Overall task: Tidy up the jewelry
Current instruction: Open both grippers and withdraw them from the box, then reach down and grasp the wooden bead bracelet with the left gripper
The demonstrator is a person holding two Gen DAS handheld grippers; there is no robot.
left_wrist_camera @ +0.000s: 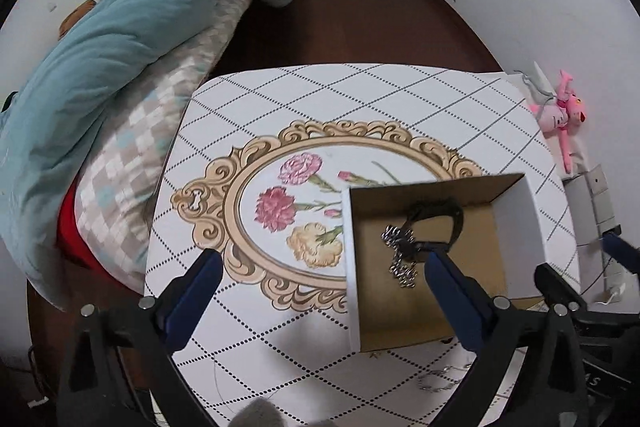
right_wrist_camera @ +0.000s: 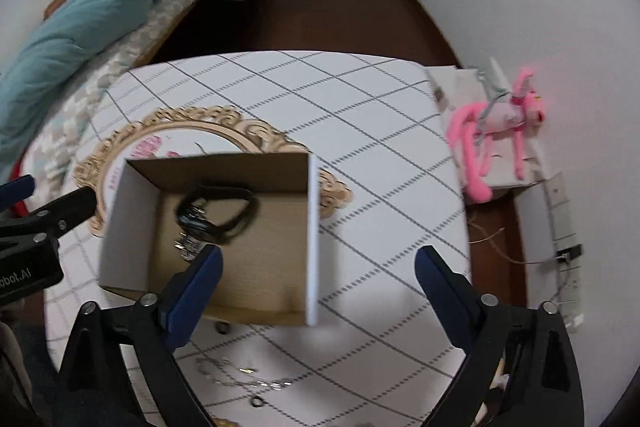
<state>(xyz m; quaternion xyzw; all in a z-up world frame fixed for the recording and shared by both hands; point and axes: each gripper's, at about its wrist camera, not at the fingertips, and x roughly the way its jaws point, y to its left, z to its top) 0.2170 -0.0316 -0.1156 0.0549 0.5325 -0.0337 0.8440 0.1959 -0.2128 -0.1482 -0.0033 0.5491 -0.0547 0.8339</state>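
Observation:
An open cardboard box (left_wrist_camera: 516,223) (right_wrist_camera: 312,235) stands on the patterned table. Inside lie a black cord necklace (left_wrist_camera: 440,213) (right_wrist_camera: 240,211) and a silver chain piece (left_wrist_camera: 400,255) (right_wrist_camera: 186,247). My left gripper (left_wrist_camera: 324,263) is open and empty, its right finger over the box. My right gripper (right_wrist_camera: 318,259) is open and empty above the box's right wall. A silver chain (right_wrist_camera: 240,377), a small black ring (right_wrist_camera: 257,402) and a small round piece (right_wrist_camera: 222,327) lie on the table in front of the box. The chain also shows in the left wrist view (left_wrist_camera: 440,377).
The table (left_wrist_camera: 320,99) (right_wrist_camera: 380,131) has a white diamond-pattern cover with a floral oval. A bed with a teal duvet (left_wrist_camera: 120,35) lies to the left. A pink plush toy (right_wrist_camera: 492,131) sits on a side surface to the right, by the wall.

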